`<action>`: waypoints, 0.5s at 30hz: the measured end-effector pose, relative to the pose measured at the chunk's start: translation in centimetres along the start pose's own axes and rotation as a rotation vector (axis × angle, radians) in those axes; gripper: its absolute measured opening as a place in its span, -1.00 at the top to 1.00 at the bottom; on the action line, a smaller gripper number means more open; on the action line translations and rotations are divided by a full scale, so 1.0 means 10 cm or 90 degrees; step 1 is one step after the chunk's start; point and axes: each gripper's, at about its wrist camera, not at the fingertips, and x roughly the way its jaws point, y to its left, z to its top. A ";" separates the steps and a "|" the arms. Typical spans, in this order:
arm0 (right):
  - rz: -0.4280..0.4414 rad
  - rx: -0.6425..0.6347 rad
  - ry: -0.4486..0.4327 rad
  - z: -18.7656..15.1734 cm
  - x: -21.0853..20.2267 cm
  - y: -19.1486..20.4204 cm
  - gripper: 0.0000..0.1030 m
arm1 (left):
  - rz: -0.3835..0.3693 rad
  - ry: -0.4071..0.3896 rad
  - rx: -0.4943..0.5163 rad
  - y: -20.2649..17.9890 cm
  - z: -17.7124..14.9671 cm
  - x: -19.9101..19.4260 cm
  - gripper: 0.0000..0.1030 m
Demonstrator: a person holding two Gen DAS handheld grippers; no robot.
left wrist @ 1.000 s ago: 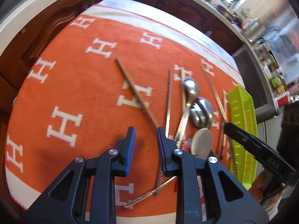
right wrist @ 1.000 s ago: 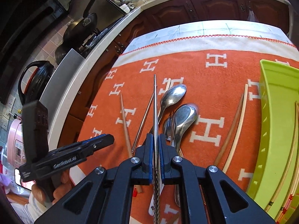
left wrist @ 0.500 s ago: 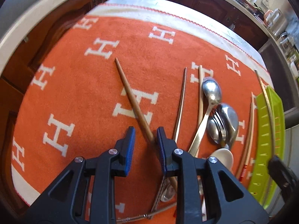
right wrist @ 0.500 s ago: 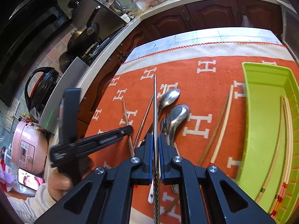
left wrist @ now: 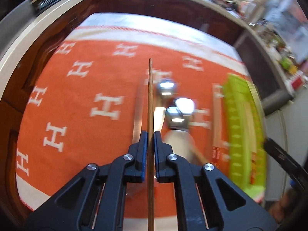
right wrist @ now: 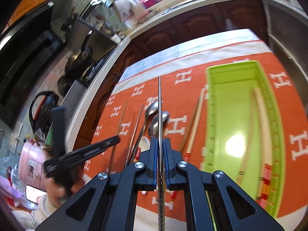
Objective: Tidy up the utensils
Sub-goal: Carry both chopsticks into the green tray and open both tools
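My left gripper [left wrist: 150,134] is shut on a brown wooden chopstick [left wrist: 150,96] and holds it above the orange cloth [left wrist: 96,80]; it points away from me. My right gripper [right wrist: 160,141] is shut on a metal chopstick [right wrist: 159,104] with a twisted handle, held above the cloth left of the green tray [right wrist: 238,119]. The tray holds several pale chopsticks [right wrist: 261,115]. Metal spoons [right wrist: 154,108] and more chopsticks [right wrist: 194,119] lie on the cloth between the grippers. The left gripper also shows in the right wrist view [right wrist: 84,152].
A white spoon [left wrist: 179,140] lies by the metal spoons [left wrist: 181,105]. The green tray [left wrist: 242,127] sits at the cloth's right side. Dark wood cabinets [right wrist: 192,23] ring the table. A kettle [right wrist: 44,107] and pans [right wrist: 79,59] stand on the left counter.
My left gripper has closed on the wooden chopstick and lifted it off the cloth. My right gripper has moved right toward the green tray, still holding the metal chopstick.
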 end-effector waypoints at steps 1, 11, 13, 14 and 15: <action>-0.008 0.005 -0.008 -0.01 -0.09 -0.06 0.89 | -0.016 -0.004 0.016 -0.11 0.00 -0.08 0.92; -0.087 0.069 -0.057 -0.07 -0.63 -0.64 0.89 | -0.148 0.013 0.137 -1.36 0.10 -0.29 0.91; -0.111 0.077 -0.062 -0.08 -0.69 -0.76 0.89 | -0.160 0.027 0.155 -1.58 0.09 -0.21 0.91; -0.121 0.079 -0.064 -0.08 -0.71 -0.82 0.89 | -0.164 0.031 0.164 -1.68 0.08 -0.18 0.91; -0.128 0.082 -0.065 -0.08 -0.71 -0.86 0.89 | -0.166 0.033 0.169 -1.77 0.04 -0.15 0.91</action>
